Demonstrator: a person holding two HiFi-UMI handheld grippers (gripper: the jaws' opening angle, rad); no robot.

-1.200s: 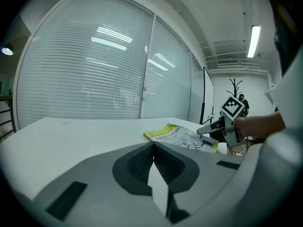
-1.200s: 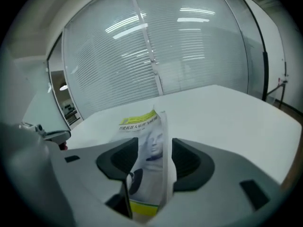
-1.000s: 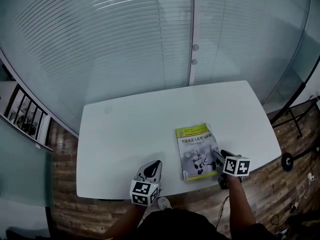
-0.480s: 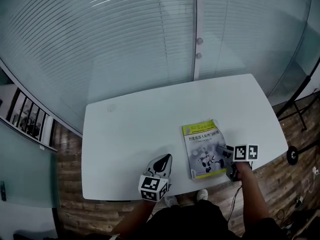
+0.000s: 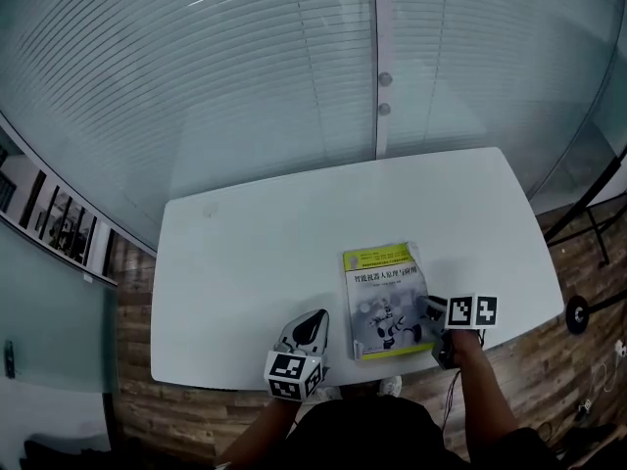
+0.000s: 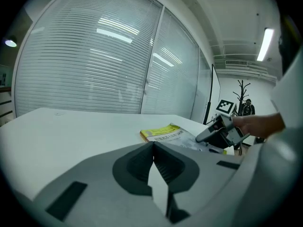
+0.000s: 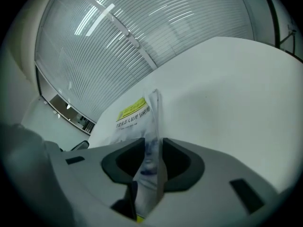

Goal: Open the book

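The thin paperback book [image 5: 384, 290], with a yellow-green band at the top and a grey printed picture below, lies on the white desk [image 5: 245, 262], near its front edge and right of middle. Its spine appears to be on the left. The front cover [image 7: 151, 124] is raised at its right-hand edge and stands between the jaws of the right tool [image 5: 432, 312]. Those jaws have just been closing and are clenched on the sheet. The hold is at the free edge, opposite the spine, so the cover can swing over like a door. The left tool [image 5: 310, 322] hangs low over the desk to the left of the book, apart from it, with its jaws pressed together on nothing. I judge it waits there to steady the book or flatten the cover. Behind the desk runs a glass wall with horizontal blinds [image 5: 294, 76].
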